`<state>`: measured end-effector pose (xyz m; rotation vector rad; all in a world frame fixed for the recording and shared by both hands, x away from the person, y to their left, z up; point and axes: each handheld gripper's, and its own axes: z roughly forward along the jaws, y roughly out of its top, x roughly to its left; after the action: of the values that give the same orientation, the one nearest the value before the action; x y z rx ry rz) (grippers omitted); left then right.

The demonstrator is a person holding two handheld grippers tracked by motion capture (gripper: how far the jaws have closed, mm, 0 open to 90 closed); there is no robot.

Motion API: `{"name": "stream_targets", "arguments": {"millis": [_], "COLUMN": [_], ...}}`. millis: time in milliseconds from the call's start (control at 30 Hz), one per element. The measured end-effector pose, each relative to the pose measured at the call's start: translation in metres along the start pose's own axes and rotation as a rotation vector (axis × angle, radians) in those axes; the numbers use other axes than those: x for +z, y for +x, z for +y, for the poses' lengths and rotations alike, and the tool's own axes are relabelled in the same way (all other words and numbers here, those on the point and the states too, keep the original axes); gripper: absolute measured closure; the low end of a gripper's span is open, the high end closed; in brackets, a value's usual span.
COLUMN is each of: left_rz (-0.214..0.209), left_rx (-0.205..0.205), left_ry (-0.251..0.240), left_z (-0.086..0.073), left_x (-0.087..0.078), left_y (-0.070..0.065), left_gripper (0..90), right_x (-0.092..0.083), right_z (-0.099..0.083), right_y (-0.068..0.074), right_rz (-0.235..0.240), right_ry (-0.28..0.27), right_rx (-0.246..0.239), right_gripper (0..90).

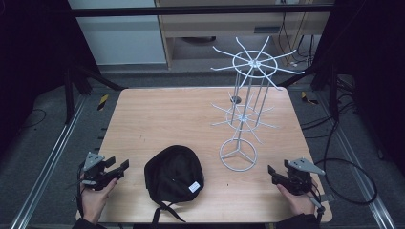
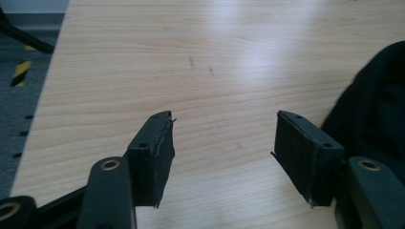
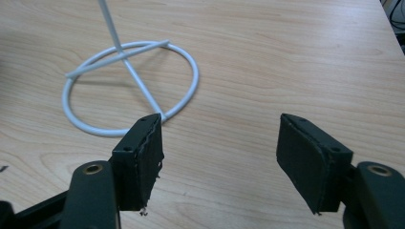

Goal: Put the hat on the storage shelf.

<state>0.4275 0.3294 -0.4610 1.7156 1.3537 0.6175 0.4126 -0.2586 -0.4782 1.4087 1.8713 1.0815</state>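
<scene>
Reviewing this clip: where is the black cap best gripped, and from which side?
Probably the black cap is best pinched at its thin left rim by the left gripper, coming in low from the left. It lies slumped flat on the table, that edge is nearest the open jaws, and the crown offers no firm fold.

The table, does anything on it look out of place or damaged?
Nothing stands out. The black cap lies crown-down near the front edge with its white label showing, the white wire rack stands upright, and the wooden table shows only a few faint marks.
</scene>
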Motion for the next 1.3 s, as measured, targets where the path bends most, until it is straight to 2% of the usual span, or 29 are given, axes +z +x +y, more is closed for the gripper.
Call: {"name": "stream_targets", "arguments": {"millis": [233,333,400,533,600,800,833,933,1033,1300], "left_rz": [-0.048,-0.067,-0.071,-0.088,-0.094,-0.122,-0.125,-0.13,-0.14,-0.156], "left_rx": [0.001,0.012,0.016,0.02,0.021,0.027,0.027,0.029,0.039,0.068], "left_ry": [-0.012,-0.007,-0.01,-0.014,-0.012,0.001,0.002,0.005,0.011,0.033], "left_z": [0.001,0.001,0.002,0.003,0.003,0.004,0.004,0.005,0.005,0.004], "left_x": [-0.008,-0.009,-0.01,-0.012,-0.012,-0.012,-0.012,-0.013,-0.012,-0.009], "left_y": [-0.01,-0.014,-0.015,-0.021,-0.023,-0.032,-0.033,-0.036,-0.04,-0.052], "left_gripper": [41.2,41.2,41.2,44.7,45.5,47.0,47.3,47.5,47.9,48.3], "right_x": [-0.003,-0.005,-0.004,-0.003,-0.003,-0.003,-0.003,-0.002,0.0,0.004], "right_z": [0.004,0.008,0.01,0.014,0.014,0.019,0.021,0.023,0.028,0.039], "right_y": [0.013,0.025,0.027,0.042,0.045,0.063,0.069,0.075,0.086,0.108], "right_rz": [0.039,0.085,0.092,0.134,0.137,0.195,0.214,0.232,0.27,0.332], "right_ry": [-0.009,-0.005,-0.004,0.007,0.009,0.005,0.007,0.007,-0.003,-0.011], "right_rx": [-0.017,-0.002,-0.008,-0.016,-0.019,-0.031,-0.042,-0.054,-0.067,-0.078], "right_gripper": [39.9,41.9,42.4,45.2,45.5,47.2,47.3,47.3,47.3,47.0]}}
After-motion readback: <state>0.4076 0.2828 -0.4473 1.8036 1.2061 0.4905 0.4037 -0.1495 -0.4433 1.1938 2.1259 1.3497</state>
